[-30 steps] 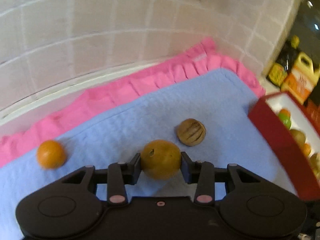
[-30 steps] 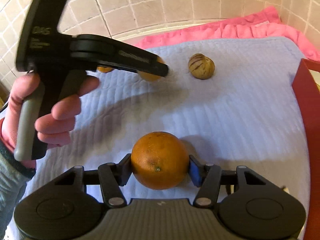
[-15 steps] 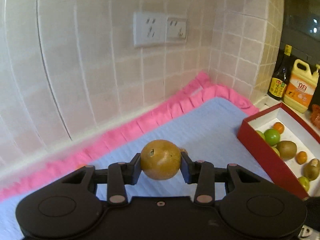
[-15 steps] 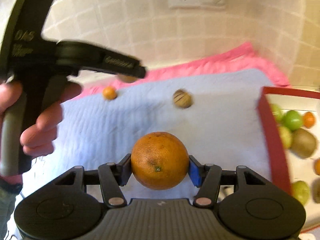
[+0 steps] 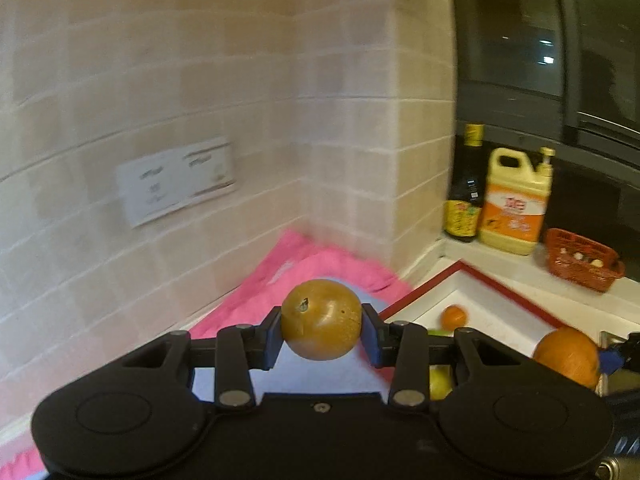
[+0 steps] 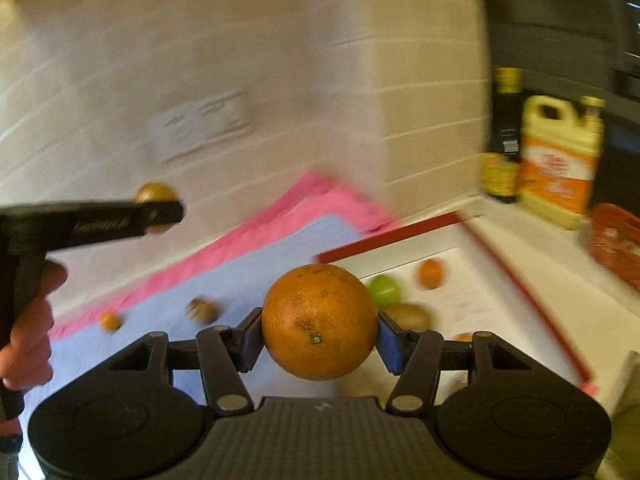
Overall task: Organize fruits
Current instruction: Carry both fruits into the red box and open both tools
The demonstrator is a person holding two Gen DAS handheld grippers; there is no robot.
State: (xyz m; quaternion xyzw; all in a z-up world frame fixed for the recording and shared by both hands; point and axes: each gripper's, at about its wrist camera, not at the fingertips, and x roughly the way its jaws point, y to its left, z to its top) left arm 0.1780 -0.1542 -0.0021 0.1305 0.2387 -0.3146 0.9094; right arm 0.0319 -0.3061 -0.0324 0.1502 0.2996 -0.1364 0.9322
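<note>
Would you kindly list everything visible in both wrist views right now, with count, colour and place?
Large round orange: one, orange, in the right gripper's jaws.
Round brownish-yellow fruit: one, in the left gripper's jaws.
Red-rimmed white box: one, right of the mat, holding green, orange and brown fruits.
Small orange fruit: one, on the mat.
Striped brown fruit: one, on the mat.
Blue quilted mat: one, over pink cloth.
Dark bottle: one, on the ledge.
Yellow-orange jug: one, beside the bottle.
Red mesh basket: one, right of the jug.
Left gripper: black, shut.
Right gripper: black, shut.
</note>
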